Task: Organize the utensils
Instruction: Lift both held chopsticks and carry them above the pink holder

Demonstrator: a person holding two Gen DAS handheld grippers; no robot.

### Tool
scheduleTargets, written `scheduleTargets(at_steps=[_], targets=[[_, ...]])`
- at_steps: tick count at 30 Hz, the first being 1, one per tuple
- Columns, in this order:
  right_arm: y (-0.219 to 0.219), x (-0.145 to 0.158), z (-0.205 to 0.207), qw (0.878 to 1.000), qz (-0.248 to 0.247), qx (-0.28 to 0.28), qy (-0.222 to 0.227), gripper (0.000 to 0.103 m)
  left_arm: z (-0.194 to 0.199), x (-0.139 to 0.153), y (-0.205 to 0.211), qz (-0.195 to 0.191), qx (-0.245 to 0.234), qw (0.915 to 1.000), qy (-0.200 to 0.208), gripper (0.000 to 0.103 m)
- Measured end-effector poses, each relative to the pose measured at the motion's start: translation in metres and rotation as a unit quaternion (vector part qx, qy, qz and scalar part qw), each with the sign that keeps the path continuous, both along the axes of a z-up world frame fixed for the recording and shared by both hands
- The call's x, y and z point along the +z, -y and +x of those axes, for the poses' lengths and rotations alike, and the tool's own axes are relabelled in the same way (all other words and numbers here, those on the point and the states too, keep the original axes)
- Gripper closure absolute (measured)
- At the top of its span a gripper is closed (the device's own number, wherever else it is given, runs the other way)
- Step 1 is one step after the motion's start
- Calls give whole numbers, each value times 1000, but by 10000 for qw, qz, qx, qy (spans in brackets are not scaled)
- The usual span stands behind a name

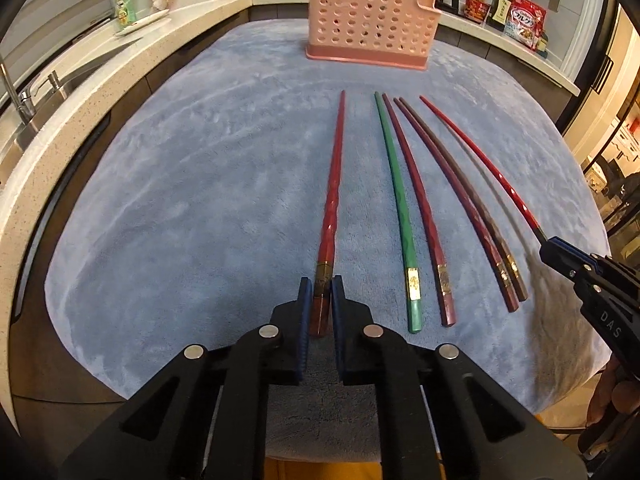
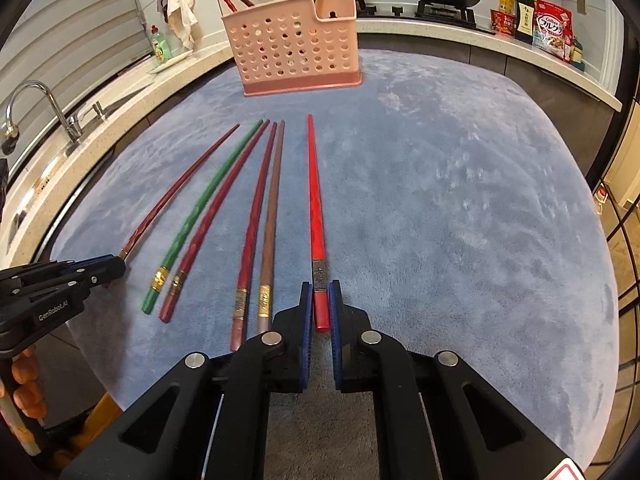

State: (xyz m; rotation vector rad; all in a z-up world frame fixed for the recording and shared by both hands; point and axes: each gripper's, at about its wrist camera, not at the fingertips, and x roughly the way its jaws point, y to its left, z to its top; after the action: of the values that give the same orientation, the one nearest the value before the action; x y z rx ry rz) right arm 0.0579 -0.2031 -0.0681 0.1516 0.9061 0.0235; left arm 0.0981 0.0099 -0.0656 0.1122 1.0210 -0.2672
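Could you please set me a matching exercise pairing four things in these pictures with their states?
1 left gripper
2 right gripper
3 green chopstick
4 pink utensil holder

A lying free on the blue cloth
B shut on the bright red chopstick
C standing upright at the cloth's far end
D shut on the dark red chopstick

Pairs: 1-D; 2-B; 3-A; 4-C.

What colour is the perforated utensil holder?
Pink utensil holder; clearest in the left wrist view.
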Motion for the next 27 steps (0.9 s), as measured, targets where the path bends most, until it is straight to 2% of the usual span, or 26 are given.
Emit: scheduleTargets(at_steps=[8, 15, 21, 27], targets=[[4, 62, -2, 9982, -44, -23, 592, 96, 8, 54, -11, -328, 72, 9989, 341, 95], [19, 122, 17, 9937, 18, -145, 1110, 96, 27, 105, -12, -502, 37, 9958, 770, 96], [32, 162, 48, 9885, 53, -235, 1492, 96, 67, 145, -10, -793, 84, 9912, 1060, 96], [39, 192, 83, 9836, 91, -293, 1777, 96, 107, 178, -3, -900, 122, 9873, 1306, 96]])
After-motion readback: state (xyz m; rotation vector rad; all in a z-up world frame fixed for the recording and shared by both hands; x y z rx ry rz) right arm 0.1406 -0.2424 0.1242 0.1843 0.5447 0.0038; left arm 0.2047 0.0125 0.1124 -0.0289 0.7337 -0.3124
